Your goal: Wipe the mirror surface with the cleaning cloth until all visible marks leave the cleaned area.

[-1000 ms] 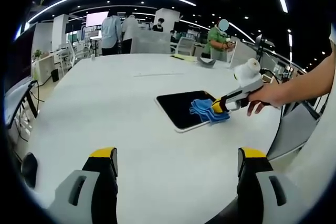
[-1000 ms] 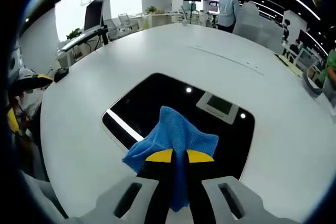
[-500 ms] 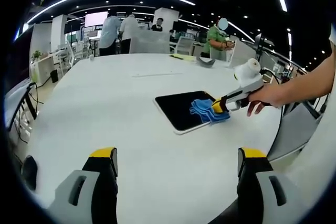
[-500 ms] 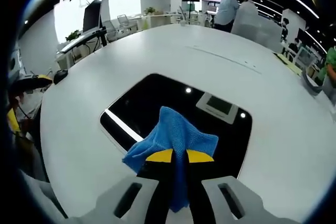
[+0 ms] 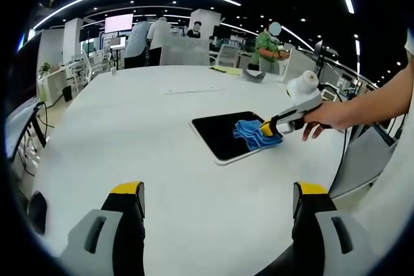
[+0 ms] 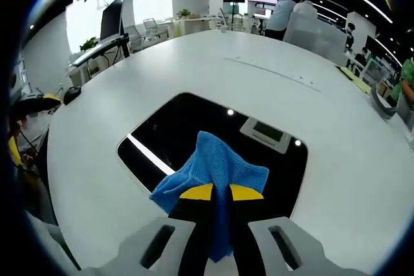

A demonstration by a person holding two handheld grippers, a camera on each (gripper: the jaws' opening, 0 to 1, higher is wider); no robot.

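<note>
In my right gripper view the flat, dark, rectangular mirror (image 6: 194,140) lies on the wide white counter (image 6: 336,179); I place everything from that mirror; my right gripper (image 6: 220,192) has its yellow-tipped jaws clenched on the crumpled blue cleaning cloth (image 6: 210,166), which rests on the mirror's near part and touches the glass; ceiling lights and a pale panel show as reflections in the mirror beyond the cloth. In my left gripper view the mirror (image 5: 223,135) sits well ahead on the counter (image 5: 129,134); the cloth (image 5: 253,134) covers the mirror's right end; the right gripper (image 5: 266,128) reaches it from the right, held by a hand (image 5: 326,118); my left gripper (image 5: 218,189) is well short of the mirror, jaws released and wide apart, holding nothing.
</note>
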